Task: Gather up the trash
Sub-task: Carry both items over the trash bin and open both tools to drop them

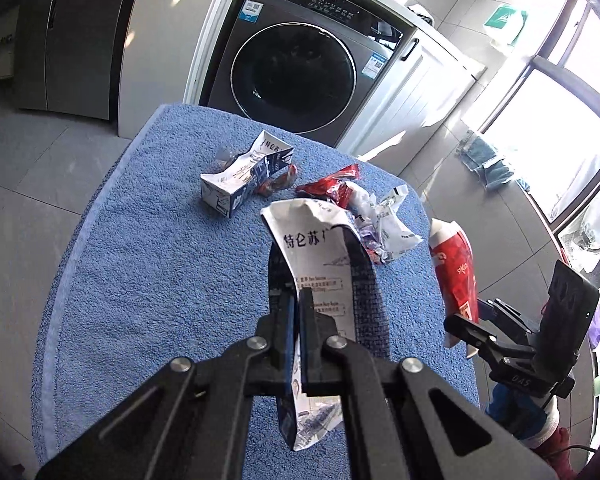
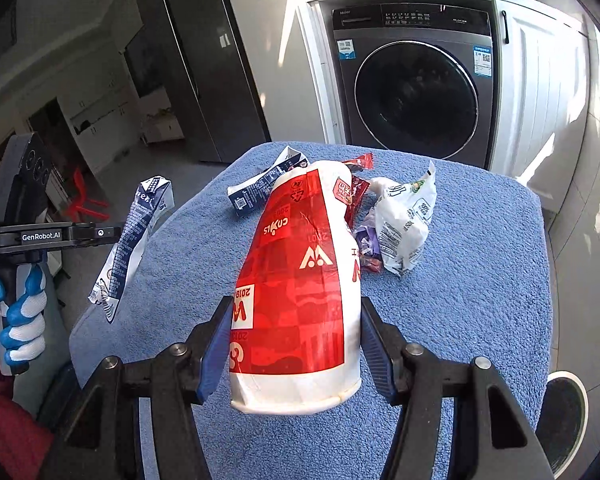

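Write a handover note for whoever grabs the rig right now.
Left gripper: shut on a flattened milk carton, lifted off the blue towel.
Right gripper: shut on a red-and-white paper cup, also off the towel.
Left on the towel: second crushed milk carton, red wrappers, white plastic bag.
No bin is clearly in view; both held pieces need dropping, then the rest collecting.

My left wrist camera looks forward and down along my left claw [image 1: 298,308], close above the blue-towelled counter [image 1: 148,264], facing the washing machine [image 1: 300,68]. My right wrist camera sits behind my right claw [image 2: 296,332], angled down likewise from further right. Both views share the counter, the washing machine and the grey fridge [image 2: 204,60]; each catches the other claw at its edge.
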The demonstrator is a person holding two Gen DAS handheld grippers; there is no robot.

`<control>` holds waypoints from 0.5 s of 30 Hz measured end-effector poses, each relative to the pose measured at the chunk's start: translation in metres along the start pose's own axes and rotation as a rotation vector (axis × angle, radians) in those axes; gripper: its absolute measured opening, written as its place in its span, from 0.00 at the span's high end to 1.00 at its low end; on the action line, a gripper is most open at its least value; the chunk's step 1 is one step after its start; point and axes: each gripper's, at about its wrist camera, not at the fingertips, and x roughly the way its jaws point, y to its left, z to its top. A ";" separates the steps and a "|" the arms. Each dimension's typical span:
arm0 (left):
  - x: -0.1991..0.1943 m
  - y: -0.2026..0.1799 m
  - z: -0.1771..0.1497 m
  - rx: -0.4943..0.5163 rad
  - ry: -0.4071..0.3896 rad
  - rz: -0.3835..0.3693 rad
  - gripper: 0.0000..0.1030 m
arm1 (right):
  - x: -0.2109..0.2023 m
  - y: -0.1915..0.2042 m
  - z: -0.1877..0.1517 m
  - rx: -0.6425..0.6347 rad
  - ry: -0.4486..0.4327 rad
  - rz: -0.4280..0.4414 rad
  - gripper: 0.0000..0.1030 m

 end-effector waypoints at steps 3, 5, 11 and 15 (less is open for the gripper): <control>-0.005 -0.024 0.005 0.036 -0.003 -0.034 0.99 | -0.030 -0.020 -0.010 0.041 -0.051 -0.033 0.44; -0.003 -0.045 0.009 0.063 0.004 -0.064 0.99 | -0.048 -0.035 -0.016 0.064 -0.080 -0.064 0.44; 0.023 -0.130 0.022 0.183 0.049 -0.154 0.99 | -0.107 -0.090 -0.048 0.179 -0.154 -0.173 0.44; 0.057 -0.198 0.028 0.274 0.107 -0.222 0.99 | -0.141 -0.133 -0.075 0.277 -0.180 -0.265 0.44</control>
